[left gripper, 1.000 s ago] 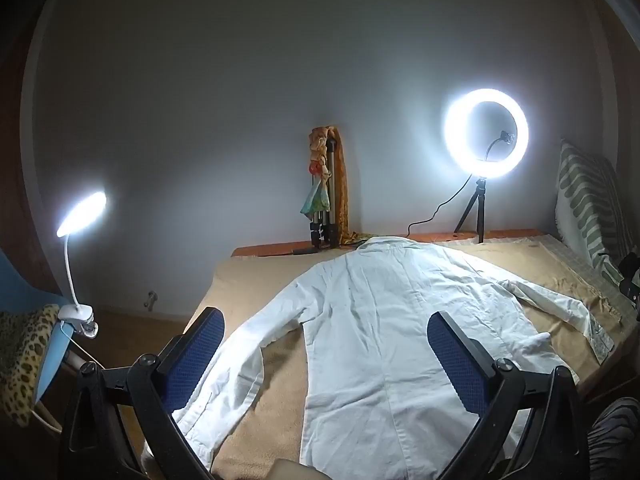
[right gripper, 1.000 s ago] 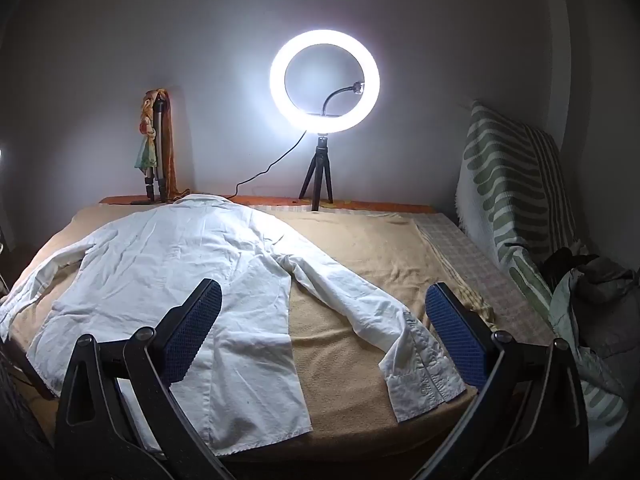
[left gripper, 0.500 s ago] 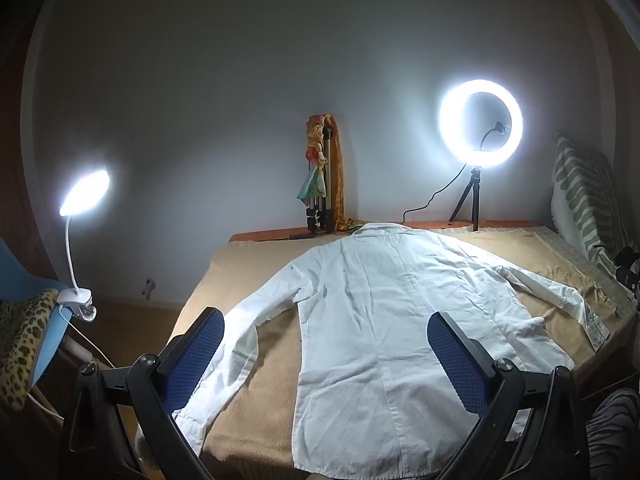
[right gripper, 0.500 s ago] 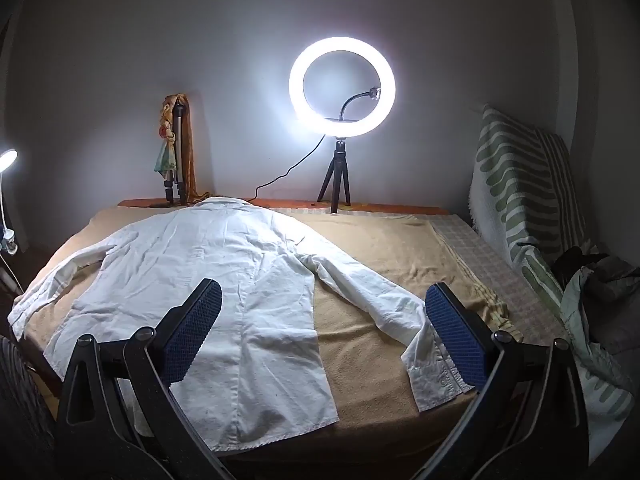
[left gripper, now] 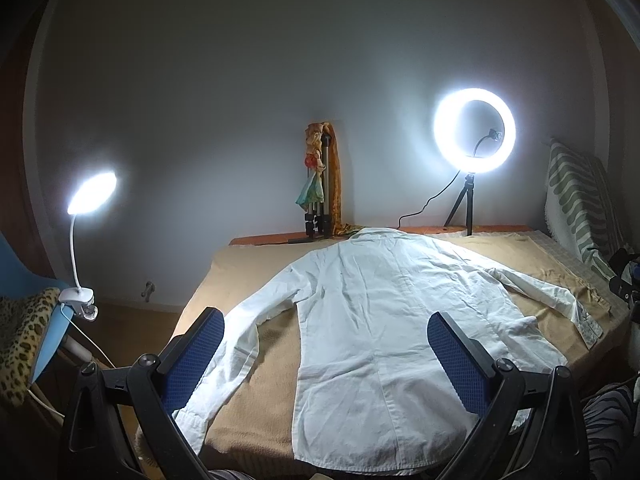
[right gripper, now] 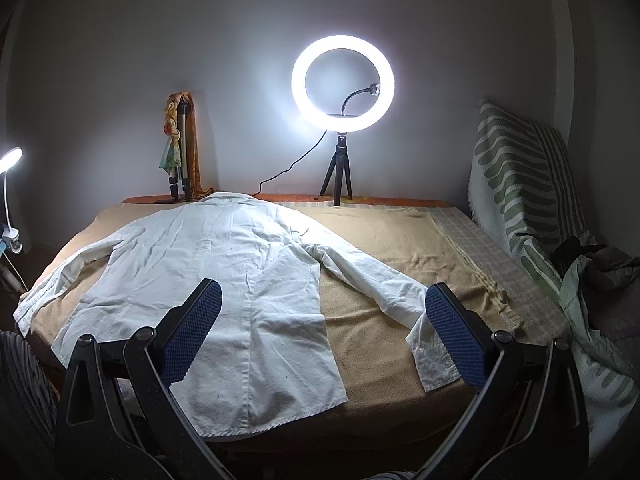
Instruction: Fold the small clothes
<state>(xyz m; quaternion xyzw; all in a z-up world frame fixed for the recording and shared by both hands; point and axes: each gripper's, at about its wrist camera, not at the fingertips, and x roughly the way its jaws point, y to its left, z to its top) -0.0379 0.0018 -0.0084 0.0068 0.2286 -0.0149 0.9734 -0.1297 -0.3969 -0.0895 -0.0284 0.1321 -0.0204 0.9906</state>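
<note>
A white long-sleeved shirt (left gripper: pixel 384 320) (right gripper: pixel 224 264) lies flat and back-up on a tan blanket (left gripper: pixel 256 280) (right gripper: pixel 384 240), collar toward the far wall and both sleeves spread out to the sides. My left gripper (left gripper: pixel 326 354) hangs open above the shirt's hem, its blue pads wide apart and holding nothing. My right gripper (right gripper: pixel 320 328) is open too, over the near right part of the shirt, with the right cuff (right gripper: pixel 434 360) just beside its right pad. Neither gripper touches the cloth.
A lit ring light on a tripod (right gripper: pixel 342 84) (left gripper: pixel 474 132) and a folded tripod with cloth (left gripper: pixel 320 184) stand at the far edge. A clip lamp (left gripper: pixel 92 192) and leopard-print chair (left gripper: pixel 24 340) are left. A green-striped cushion (right gripper: pixel 516 184) and bundled clothes (right gripper: pixel 600 280) lie right.
Both grippers have pulled back and risen away from the shirt, so more of the hem and the bed's near edge shows now. The shirt itself has not moved.
</note>
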